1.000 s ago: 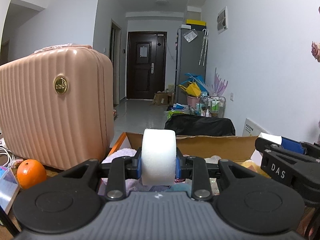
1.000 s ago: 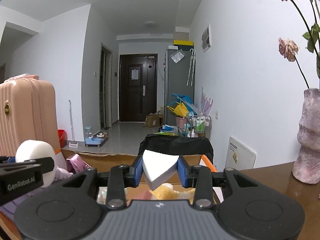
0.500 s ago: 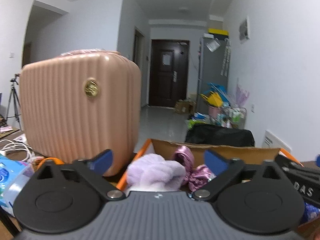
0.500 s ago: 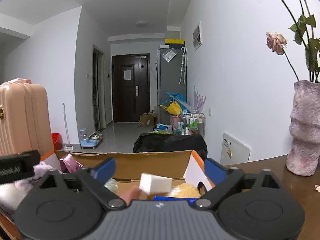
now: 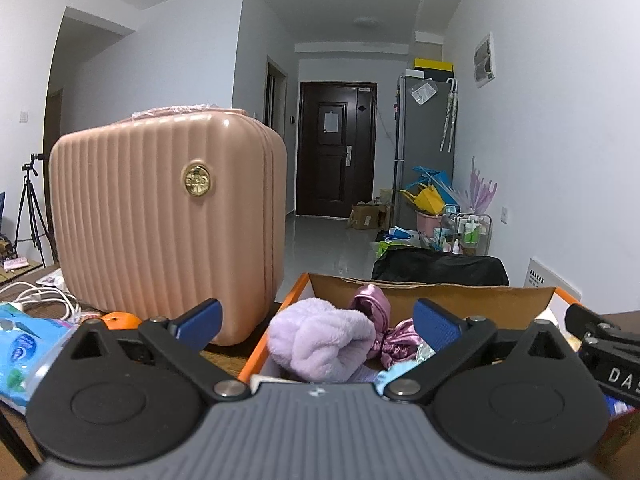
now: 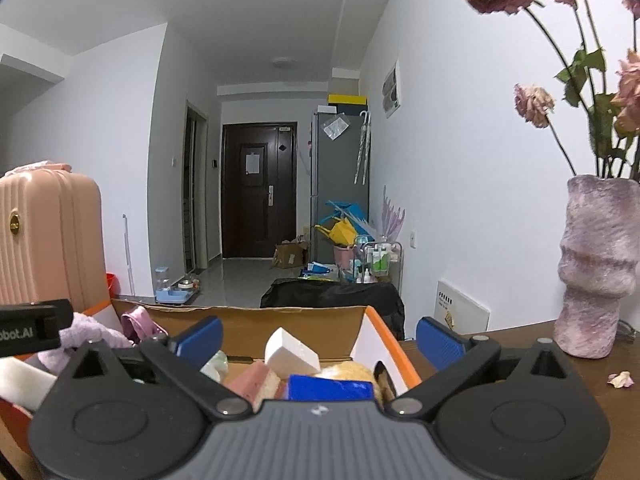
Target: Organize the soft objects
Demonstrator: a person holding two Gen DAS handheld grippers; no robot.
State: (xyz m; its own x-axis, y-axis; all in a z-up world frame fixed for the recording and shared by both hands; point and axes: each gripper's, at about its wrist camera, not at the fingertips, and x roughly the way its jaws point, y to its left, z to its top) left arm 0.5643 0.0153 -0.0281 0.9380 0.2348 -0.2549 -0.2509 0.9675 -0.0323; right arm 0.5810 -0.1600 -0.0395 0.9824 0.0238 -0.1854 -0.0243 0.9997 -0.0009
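Observation:
An orange-edged cardboard box point(image 5: 432, 300) holds soft things. In the left wrist view a lilac fluffy cloth point(image 5: 320, 340) and a pink satin piece point(image 5: 372, 300) lie in it. My left gripper point(image 5: 316, 316) hangs open above them, gripping nothing. In the right wrist view the box point(image 6: 280, 320) shows a white foam wedge point(image 6: 290, 350), a pink sponge point(image 6: 252, 380), a blue block point(image 6: 328, 386) and a yellow sponge point(image 6: 348, 370). My right gripper point(image 6: 319, 334) is over them. Its jaws are opening, and the wedge lies loose below them. A white foam piece point(image 6: 20, 380) lies at the box's left end.
A pink ribbed suitcase point(image 5: 160, 220) stands left of the box, with an orange point(image 5: 120, 320), white cables point(image 5: 40, 300) and a blue wipes pack point(image 5: 24, 344) near it. A mauve vase point(image 6: 596, 268) of dried roses stands on the brown table to the right.
Both grippers went from shut to wide open. The left let go of a white foam roll and the right of the white wedge, which now lies in the box.

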